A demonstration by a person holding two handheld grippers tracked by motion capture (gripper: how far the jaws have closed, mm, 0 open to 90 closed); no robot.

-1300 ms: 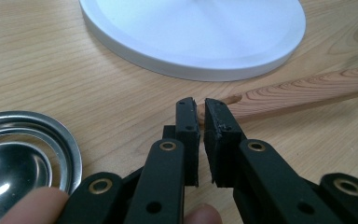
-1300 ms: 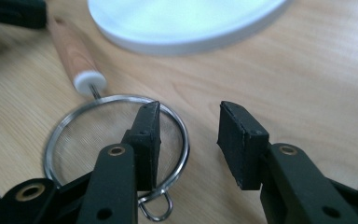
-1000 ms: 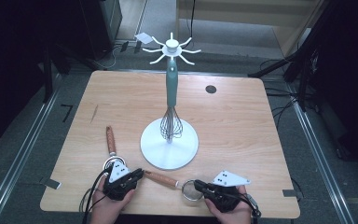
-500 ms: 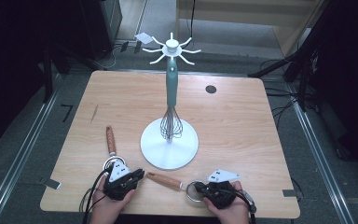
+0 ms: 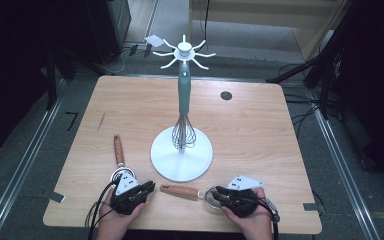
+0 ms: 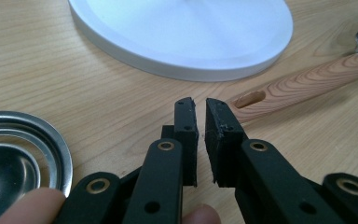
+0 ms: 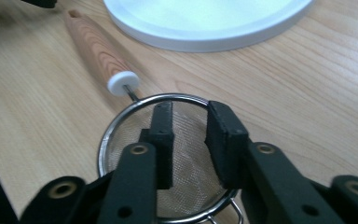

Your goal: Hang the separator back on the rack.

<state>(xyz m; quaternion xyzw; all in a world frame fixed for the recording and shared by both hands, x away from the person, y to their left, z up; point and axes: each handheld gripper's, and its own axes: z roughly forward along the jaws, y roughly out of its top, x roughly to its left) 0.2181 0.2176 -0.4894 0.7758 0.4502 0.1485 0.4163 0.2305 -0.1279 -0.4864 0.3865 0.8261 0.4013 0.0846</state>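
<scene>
Since a moment ago, the strainer (image 5: pixel 207 195) has shifted slightly on the desk (image 5: pixel 260 130), and my right tool (image 7: pixel 189 135) has just been opening, jaws now parted above its mesh. It lies near the white stand base (image 5: pixel 181 155); my left tool (image 6: pixel 199 126) is nearly pressed together, empty.

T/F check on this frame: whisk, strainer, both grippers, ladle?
1. A whisk hangs on the stand. True.
2. The right gripper clamps the strainer's wooden handle. False: its jaws have just been opening and stand apart over the strainer mesh.
3. The left gripper is nearly shut, with nothing between its jaws. True.
4. The strainer lies on the stand's base. False: it lies on the table beside it.
</scene>
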